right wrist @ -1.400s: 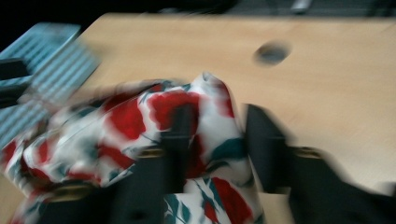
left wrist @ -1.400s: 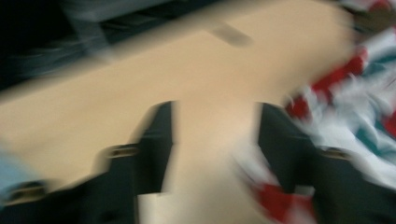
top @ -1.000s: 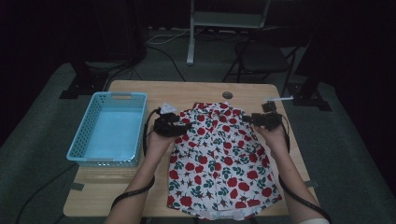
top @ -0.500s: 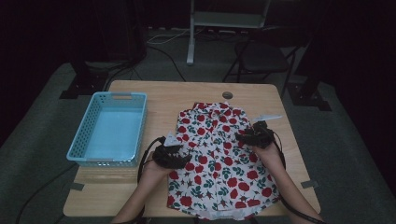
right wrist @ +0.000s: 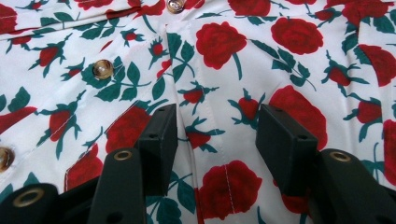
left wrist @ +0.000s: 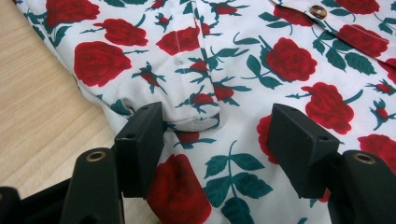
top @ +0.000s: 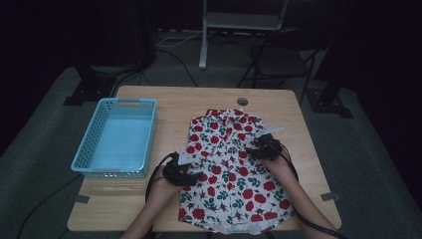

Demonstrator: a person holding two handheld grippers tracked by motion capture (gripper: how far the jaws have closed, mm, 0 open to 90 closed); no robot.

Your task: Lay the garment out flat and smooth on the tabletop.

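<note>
Blue basket (top: 119,137) left of shirt, apart. Rose-print shirt (top: 229,174) flat on bench (top: 278,102). Left hand-held gripper (top: 191,175) at shirt's left edge, jaws spread, fabric fold between. Right hand-held gripper (top: 251,149) on shirt's right part, jaws just closing, not yet pinching cloth.

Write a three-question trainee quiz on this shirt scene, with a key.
1. True or false: the white rose-print button shirt lies inside the light blue plastic basket.
2. Which tool sits at the shirt's edge beside bare wooden table: A) left tool, B) right tool?
3. What do the right tool's jaws straddle?

Key:
1. False; it lies flat on the table.
2. A.
3. A raised fold of the shirt's fabric.
</note>
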